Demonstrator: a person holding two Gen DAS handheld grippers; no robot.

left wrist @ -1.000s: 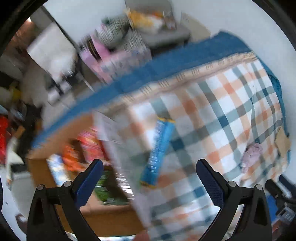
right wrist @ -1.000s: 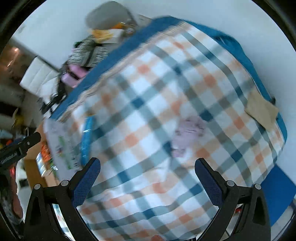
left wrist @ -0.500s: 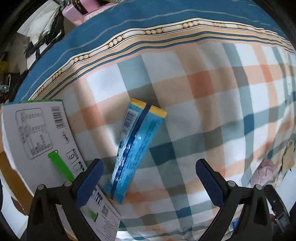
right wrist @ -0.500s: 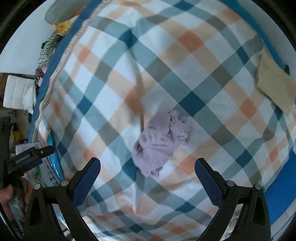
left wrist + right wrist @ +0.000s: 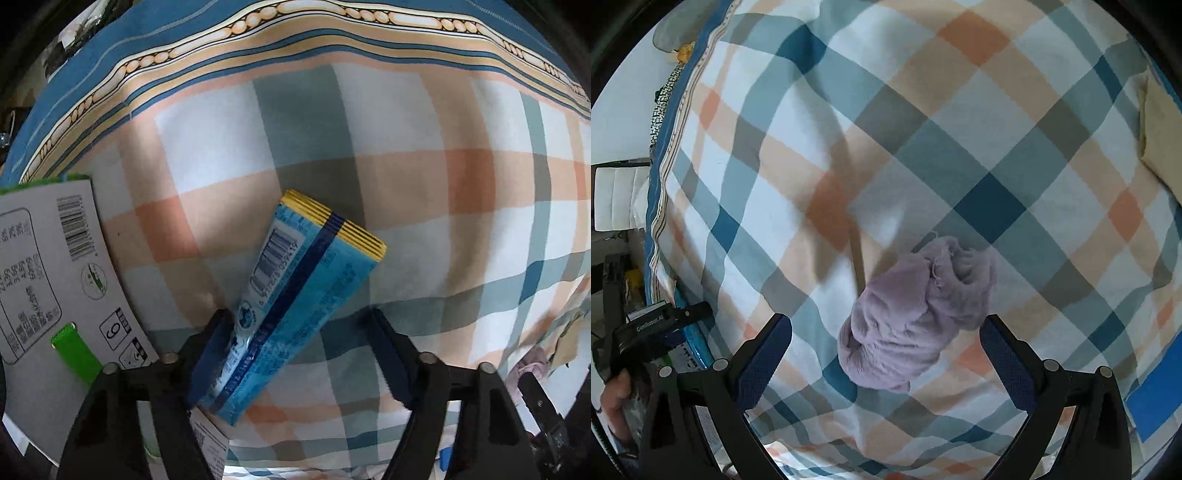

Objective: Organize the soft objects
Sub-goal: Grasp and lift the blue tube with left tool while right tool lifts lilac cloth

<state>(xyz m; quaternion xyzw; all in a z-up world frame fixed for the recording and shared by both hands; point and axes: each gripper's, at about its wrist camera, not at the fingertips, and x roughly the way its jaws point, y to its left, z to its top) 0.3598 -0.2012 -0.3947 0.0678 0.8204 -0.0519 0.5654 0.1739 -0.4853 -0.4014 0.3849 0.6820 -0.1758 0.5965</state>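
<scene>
Fingers apart on both: left gripper (image 5: 295, 354) straddles packet (image 5: 295, 314), right gripper (image 5: 886, 365) straddles cloth (image 5: 912, 325); lower, squeeze centered.

soft daylight is falling evenly on the plaid bedspread (image 5: 406, 177) ahead of both claws, without glare. each claw is casting a shadow just beneath itself; the blue packet (image 5: 295, 295) is shading the cloth beside it. fisheye curvature is bending the edges, and dark vignetting is ringing both sharp frames.
</scene>
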